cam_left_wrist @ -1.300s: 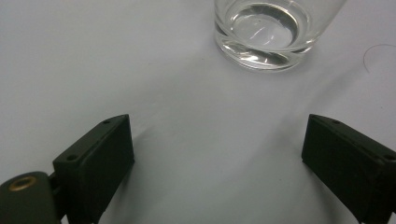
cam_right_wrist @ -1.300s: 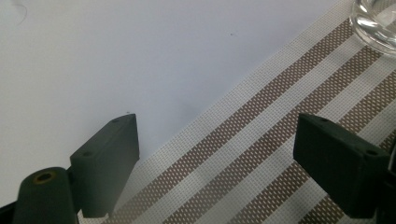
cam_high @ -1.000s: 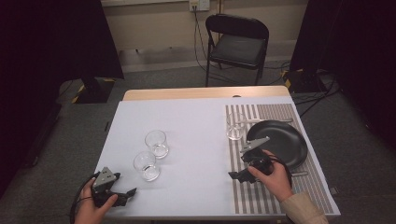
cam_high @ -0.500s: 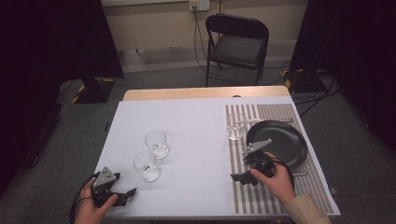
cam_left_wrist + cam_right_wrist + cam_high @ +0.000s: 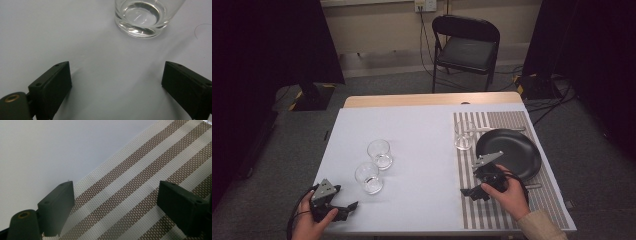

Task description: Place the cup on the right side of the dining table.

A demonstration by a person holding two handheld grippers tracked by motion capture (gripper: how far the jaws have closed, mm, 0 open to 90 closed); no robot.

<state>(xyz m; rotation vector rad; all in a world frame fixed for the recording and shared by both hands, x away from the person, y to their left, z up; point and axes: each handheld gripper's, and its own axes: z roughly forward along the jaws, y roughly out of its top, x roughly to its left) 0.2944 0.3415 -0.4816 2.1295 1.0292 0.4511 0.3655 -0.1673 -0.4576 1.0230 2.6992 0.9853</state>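
My right gripper [image 5: 474, 192] has drifted slightly toward me along the striped mat [image 5: 492, 210], away from the black plate [image 5: 512, 150], jaws apart and empty. My left gripper [image 5: 343, 210] stays at the tabletop's [image 5: 422, 140] near corner, jaws apart, the nearest glass [image 5: 147, 17] just ahead. I judge nothing is picked yet.

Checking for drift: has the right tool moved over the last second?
Barely. In the high view the right tool sits at the same spot by the black plate, on the striped placemat; any shift is too slight to call.
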